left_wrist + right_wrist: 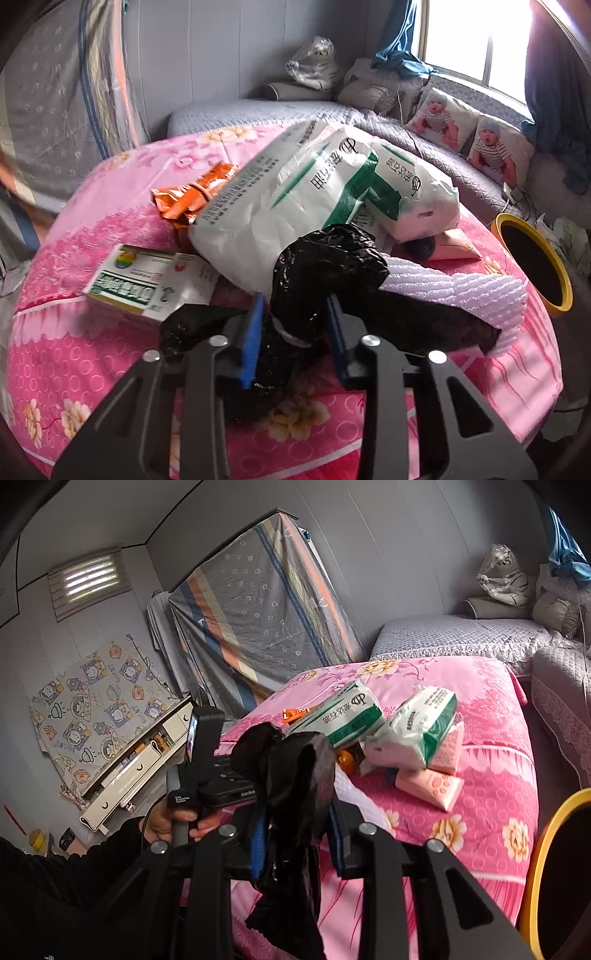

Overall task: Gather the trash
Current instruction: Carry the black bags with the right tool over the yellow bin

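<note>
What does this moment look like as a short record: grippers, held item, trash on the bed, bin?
left gripper: jaws around a crumpled black plastic bag, contact unclear
right gripper: shut on black plastic film
surface: pink floral bedspread
loose items: white-and-green paper packs, orange foil wrapper, green-and-white carton
bin: yellow-rimmed round bin, beside the bed

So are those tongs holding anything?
Both grip the black bag: left tongs at its banded neck, right tongs on a loose fold.
</note>
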Motion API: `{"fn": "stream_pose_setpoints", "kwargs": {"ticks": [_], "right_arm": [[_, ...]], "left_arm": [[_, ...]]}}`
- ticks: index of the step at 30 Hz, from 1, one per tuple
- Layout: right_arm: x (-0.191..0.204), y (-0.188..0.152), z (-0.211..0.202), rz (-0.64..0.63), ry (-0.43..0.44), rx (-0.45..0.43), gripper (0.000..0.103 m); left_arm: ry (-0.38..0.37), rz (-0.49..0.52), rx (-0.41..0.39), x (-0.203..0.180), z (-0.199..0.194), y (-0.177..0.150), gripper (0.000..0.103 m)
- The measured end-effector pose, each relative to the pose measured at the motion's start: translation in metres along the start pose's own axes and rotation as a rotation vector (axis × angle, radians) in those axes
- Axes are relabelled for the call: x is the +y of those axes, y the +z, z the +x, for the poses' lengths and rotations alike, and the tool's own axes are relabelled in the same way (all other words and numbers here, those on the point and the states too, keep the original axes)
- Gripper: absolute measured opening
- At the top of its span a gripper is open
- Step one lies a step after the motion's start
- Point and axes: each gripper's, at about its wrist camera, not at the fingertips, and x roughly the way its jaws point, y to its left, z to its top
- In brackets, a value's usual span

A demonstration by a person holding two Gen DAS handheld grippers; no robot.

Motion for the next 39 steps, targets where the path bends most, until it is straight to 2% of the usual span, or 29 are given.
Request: {"fn": "stream_pose_setpoints", "kwargs": {"ticks": [7,13,20,29,32,39], "right_arm": [[-0.004,-0.012,-0.016,0.044,0.008,-0.016,0.025],[-0.011,-0.011,-0.038,0.083,0.000,-0.074,0.025],[-0.028,-0.006,-0.088,0.096,-0.155,-0.238,0.026],[-0.060,-0.013,-0.152,0.125,-0.470,-0.418,0.026],[-0.074,-0.018,-0.163,0.125,-0.635,-0.441,0.026],[-0.131,-0.036,-0.165,0.242,-0.714,-0.399,0.026]], "left_arm": [[-0.025,-0.055,-0.151,0.009,-0.069,-0.017,0.027],[-0.056,-0.117,-0.297,0.016,-0.137,-0.032,0.027],[-0.119,-0.076,-0.355,-0.006,-0.172,-0.022,0.027],[-0.254,0.029,-0.356,-0.063,-0.157,0.019,0.028],[-0.295,0.060,-0.338,-0.086,-0.144,0.034,0.028],[-0.362,0.139,-0.273,-0.151,-0.101,0.065,0.028]]}}
